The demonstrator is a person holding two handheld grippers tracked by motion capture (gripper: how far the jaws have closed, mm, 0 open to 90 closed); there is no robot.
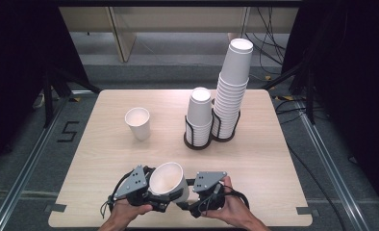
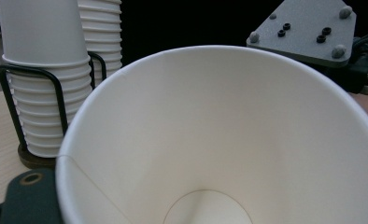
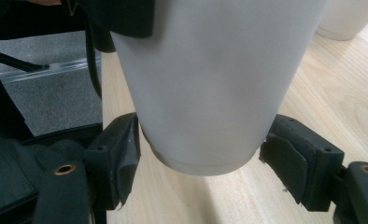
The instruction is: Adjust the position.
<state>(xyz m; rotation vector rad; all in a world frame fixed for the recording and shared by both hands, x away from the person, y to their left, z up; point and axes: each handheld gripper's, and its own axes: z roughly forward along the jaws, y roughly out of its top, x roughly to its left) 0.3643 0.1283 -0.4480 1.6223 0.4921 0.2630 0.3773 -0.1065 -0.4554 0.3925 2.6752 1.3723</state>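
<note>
A white paper cup [image 1: 167,179] hangs tilted over the table's near edge, mouth up and toward me, between both grippers. My left gripper [image 1: 154,191] pinches its rim. The left gripper view looks down into the cup [image 2: 219,140], with one dark pad [image 2: 30,198] outside the wall at the bottom left. My right gripper [image 1: 183,196] is shut on the cup's base. In the right gripper view its two black pads [image 3: 119,158] meet the cup [image 3: 210,84] just above the bottom rim. The right gripper's grey plate [image 2: 303,28] shows beyond the cup.
A single upright cup [image 1: 138,122] stands left of centre on the wooden table [image 1: 255,159]. A short stack [image 1: 199,118] and a tall stack [image 1: 232,91] of cups sit in black wire holders at the back right. Cables and dark stands surround the table.
</note>
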